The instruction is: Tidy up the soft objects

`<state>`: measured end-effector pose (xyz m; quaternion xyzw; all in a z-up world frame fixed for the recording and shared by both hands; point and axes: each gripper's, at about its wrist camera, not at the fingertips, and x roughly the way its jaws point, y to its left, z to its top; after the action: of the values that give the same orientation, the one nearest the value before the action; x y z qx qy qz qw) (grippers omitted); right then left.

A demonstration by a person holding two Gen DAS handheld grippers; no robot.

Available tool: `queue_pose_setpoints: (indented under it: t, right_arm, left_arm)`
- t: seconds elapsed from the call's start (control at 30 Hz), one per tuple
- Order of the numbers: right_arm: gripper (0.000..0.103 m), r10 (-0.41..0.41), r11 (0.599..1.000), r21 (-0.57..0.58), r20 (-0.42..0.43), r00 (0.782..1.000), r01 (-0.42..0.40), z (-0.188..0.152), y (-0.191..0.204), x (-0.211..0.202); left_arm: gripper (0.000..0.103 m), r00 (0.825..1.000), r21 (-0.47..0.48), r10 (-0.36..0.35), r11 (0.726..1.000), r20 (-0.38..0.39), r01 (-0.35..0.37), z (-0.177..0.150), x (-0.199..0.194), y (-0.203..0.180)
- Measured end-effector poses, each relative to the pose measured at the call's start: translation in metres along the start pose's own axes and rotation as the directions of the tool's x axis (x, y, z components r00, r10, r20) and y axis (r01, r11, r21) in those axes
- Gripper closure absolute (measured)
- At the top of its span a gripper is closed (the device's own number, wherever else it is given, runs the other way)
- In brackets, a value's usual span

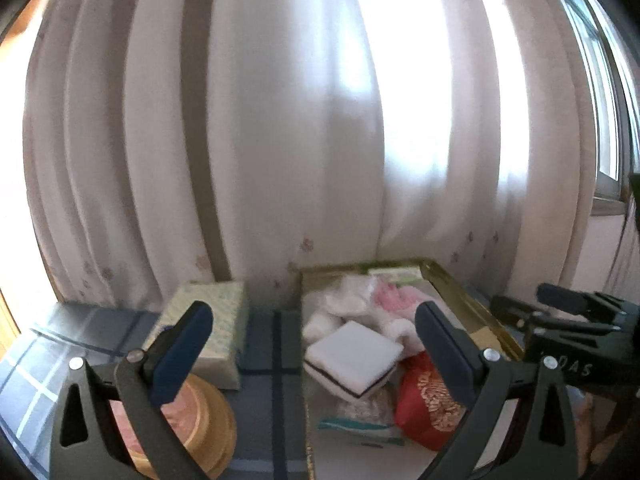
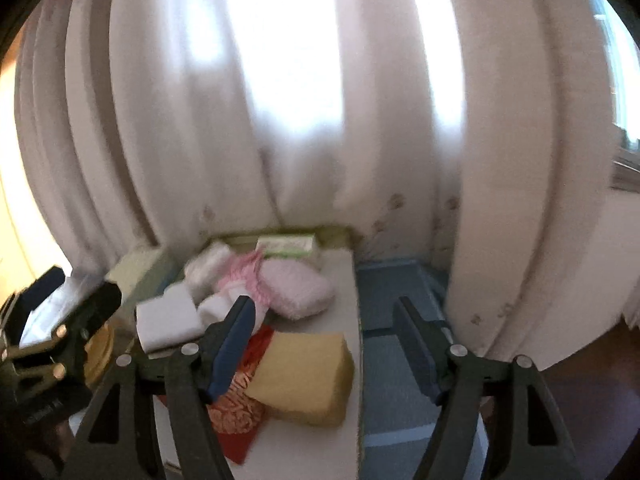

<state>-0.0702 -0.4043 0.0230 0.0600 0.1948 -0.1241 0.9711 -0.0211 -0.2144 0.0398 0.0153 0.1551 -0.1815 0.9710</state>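
A gold-rimmed tray (image 1: 468, 300) holds a pile of soft things: a white sponge with a dark edge (image 1: 352, 356), a red embroidered pouch (image 1: 428, 404), pink and white cloths (image 1: 392, 300) and white fluffy pieces (image 1: 344, 300). In the right wrist view the tray (image 2: 348, 280) also holds a yellow sponge (image 2: 308, 376), a pink pad (image 2: 296, 288), the white sponge (image 2: 168, 316) and the red pouch (image 2: 236, 404). My left gripper (image 1: 316, 352) is open and empty above the tray's left side. My right gripper (image 2: 324, 344) is open and empty above the tray's right edge.
A green patterned tissue box (image 1: 212, 320) and a round wooden box with a pink top (image 1: 200, 420) stand left of the tray on a blue checked cloth (image 1: 264, 420). A green-white packet (image 2: 288, 244) lies at the tray's back. White curtains (image 1: 280, 120) hang close behind.
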Motion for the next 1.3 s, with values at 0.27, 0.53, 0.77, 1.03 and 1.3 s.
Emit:
queue_pose_setpoints:
  t: [0.27, 0.53, 0.77, 1.03, 1.3]
  right_arm:
    - [0.029, -0.113, 0.986, 0.141, 0.22, 0.969, 0.083, -0.008, 0.006, -0.037]
    - [0.028, -0.183, 0.98, 0.142, 0.39, 0.902, 0.138, -0.028, 0.023, -0.068]
    - [0.02, -0.194, 0.979, 0.138, 0.423, 0.885, 0.148, -0.037, 0.028, -0.071]
    - [0.006, -0.244, 0.97, 0.125, 0.472, 0.847, 0.21, -0.043, 0.038, -0.081]
    - [0.002, -0.242, 0.963, 0.039, 0.546, 0.802, 0.265, -0.049, 0.063, -0.092]
  left_arm:
    - [0.0, 0.997, -0.008, 0.055, 0.998, 0.062, -0.055, -0.011, -0.009, 0.002]
    - [0.0, 0.987, -0.04, 0.104, 0.994, 0.12, -0.099, -0.019, -0.016, 0.006]
    - [0.0, 0.987, -0.048, 0.106, 0.994, 0.119, -0.101, -0.019, -0.019, 0.006]
    - [0.0, 0.993, -0.053, 0.094, 0.995, 0.077, -0.09, -0.022, -0.02, 0.007]
    - [0.0, 0.992, -0.058, 0.085, 0.995, 0.091, -0.08, -0.024, -0.026, 0.007]
